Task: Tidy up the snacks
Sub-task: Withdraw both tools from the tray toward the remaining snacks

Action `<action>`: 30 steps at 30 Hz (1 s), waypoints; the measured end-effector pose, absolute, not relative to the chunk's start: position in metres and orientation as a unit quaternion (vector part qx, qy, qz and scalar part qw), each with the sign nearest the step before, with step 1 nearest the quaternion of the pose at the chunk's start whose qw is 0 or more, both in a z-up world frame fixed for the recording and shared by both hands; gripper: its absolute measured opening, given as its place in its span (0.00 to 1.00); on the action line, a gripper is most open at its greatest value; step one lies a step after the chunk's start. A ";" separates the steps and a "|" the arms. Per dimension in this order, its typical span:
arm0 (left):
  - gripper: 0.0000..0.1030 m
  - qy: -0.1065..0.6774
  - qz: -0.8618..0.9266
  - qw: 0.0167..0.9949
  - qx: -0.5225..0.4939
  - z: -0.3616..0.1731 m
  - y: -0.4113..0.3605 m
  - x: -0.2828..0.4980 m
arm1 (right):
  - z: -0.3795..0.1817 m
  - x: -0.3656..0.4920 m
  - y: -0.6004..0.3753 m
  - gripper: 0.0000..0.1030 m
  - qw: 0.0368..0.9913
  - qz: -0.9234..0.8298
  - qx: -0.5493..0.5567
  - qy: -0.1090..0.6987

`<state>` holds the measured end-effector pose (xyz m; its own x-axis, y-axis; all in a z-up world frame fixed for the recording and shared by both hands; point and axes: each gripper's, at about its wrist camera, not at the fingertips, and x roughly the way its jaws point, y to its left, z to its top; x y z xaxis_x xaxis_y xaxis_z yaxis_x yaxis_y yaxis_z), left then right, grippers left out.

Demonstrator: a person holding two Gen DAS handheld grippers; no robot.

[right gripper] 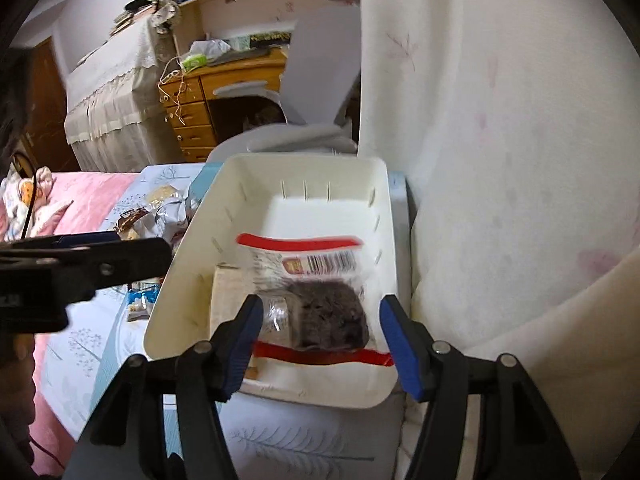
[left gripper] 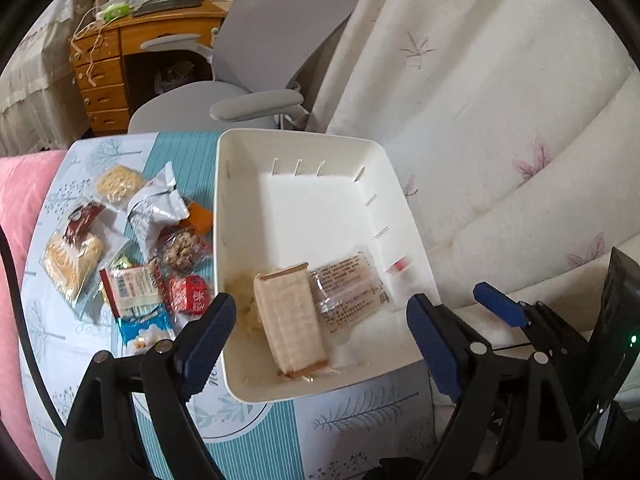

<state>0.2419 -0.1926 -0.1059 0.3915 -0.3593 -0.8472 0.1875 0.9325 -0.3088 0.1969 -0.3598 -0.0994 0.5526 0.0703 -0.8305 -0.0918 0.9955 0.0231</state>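
I am looking down both grippers at a white bin [left gripper: 320, 152] sitting on a patterned tablecloth [left gripper: 80, 344]. My left gripper [left gripper: 320, 344] is hovering over the bin's near rim with its fingers spread wide, nothing between them. Inside the bin, at about 6 o'clock, a pale wafer pack [left gripper: 290, 316] is lying beside a clear-wrapped bar [left gripper: 348, 288] at its 3 o'clock.

In the right wrist view, my right gripper [right gripper: 320, 340] is standing parted around a clear packet with red bands [right gripper: 316, 304] holding a dark brown cake. The packet is blurred, and its edges are just beside the blue pads [right gripper: 400, 344]; I cannot tell whether they are touching it.

At 9 o'clock of the bin, loose snacks are waiting in a pile on the cloth: a silver pouch [left gripper: 158, 208], a round cracker pack [left gripper: 120, 184], a red candy pack [left gripper: 190, 294] and a blue-edged packet [left gripper: 144, 330].
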 end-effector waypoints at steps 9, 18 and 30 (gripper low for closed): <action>0.84 0.546 -0.140 0.820 -0.100 -0.121 -0.163 0.213 | -0.113 0.191 -0.362 0.60 0.864 0.042 0.029 0.501; 0.84 0.557 -0.120 0.816 -0.101 -0.132 -0.111 0.174 | -0.132 0.174 -0.343 0.60 0.839 0.036 0.089 0.535; 0.85 0.581 -0.136 0.800 -0.062 -0.127 -0.026 0.146 | -0.146 0.140 -0.300 0.60 0.805 -0.031 0.183 0.563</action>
